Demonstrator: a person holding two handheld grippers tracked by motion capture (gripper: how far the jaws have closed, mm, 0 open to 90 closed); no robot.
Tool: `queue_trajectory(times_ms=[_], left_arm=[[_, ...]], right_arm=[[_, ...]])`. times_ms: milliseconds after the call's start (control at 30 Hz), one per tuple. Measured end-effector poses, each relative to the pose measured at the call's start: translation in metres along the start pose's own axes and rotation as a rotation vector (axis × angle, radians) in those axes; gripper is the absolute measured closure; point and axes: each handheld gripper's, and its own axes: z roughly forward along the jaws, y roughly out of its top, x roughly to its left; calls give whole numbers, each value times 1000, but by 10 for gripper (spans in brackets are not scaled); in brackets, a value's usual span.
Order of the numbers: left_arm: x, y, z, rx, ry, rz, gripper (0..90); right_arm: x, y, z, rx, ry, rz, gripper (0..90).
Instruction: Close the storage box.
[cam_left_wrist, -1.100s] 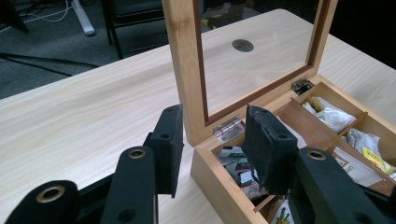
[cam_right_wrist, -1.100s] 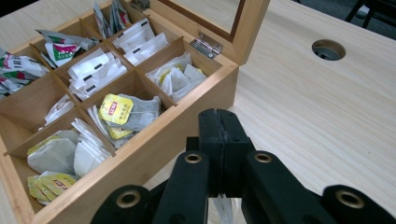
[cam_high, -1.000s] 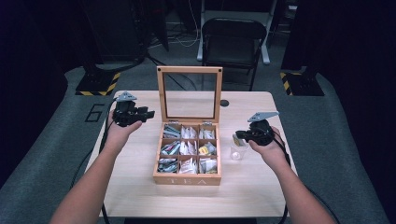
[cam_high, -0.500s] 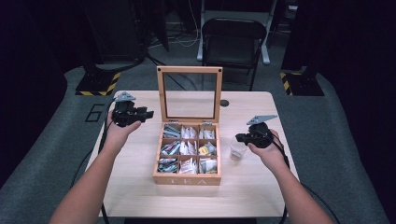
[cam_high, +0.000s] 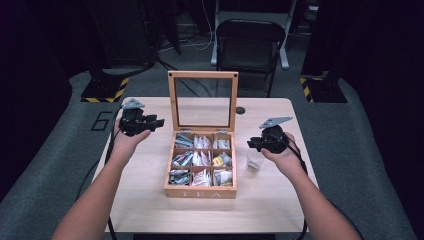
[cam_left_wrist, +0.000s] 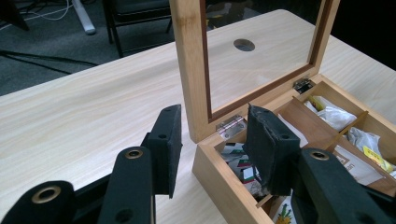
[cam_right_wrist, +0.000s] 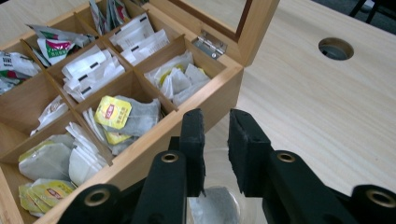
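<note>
A wooden tea box (cam_high: 200, 192) stands mid-table with its glass lid (cam_high: 202, 75) upright, and tea bags (cam_right_wrist: 122, 113) fill its compartments. Just right of the box stands a clear glass (cam_high: 254, 161) with a tea bag (cam_right_wrist: 211, 209) lying in it. My right gripper (cam_high: 255, 143) hovers over that glass. Its jaws (cam_right_wrist: 215, 135) are a narrow gap apart with nothing between them. My left gripper (cam_high: 150, 122) hangs in the air left of the box's back corner. It is wide open and empty (cam_left_wrist: 212, 126), and it looks at the lid hinge (cam_left_wrist: 230, 125).
A round cable hole (cam_high: 240, 110) lies in the tabletop behind the box. A black chair (cam_high: 247, 37) stands beyond the far table edge. Bare tabletop lies to the left (cam_high: 140, 180) and right front (cam_high: 270, 200) of the box.
My right gripper dipped slightly over the glass and then rose a little. My left gripper has stayed where it was.
</note>
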Motion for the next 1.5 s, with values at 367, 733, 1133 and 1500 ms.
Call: queue_trajectory(times_ms=[367, 733, 1133, 1500], left_arm=[[0, -1, 0, 3, -5, 0, 561], [0, -1, 0, 11, -6, 2, 561], [1, -2, 1, 19, -14, 3, 558], [1, -2, -2, 23, -16, 2, 502]], right_arm=[[-4, 27, 3, -8, 7, 5, 683], [-6, 44, 10, -9, 1, 5, 652], [-17, 55, 17, -21, 7, 29, 634], [-25, 75, 22, -27, -6, 37, 507]])
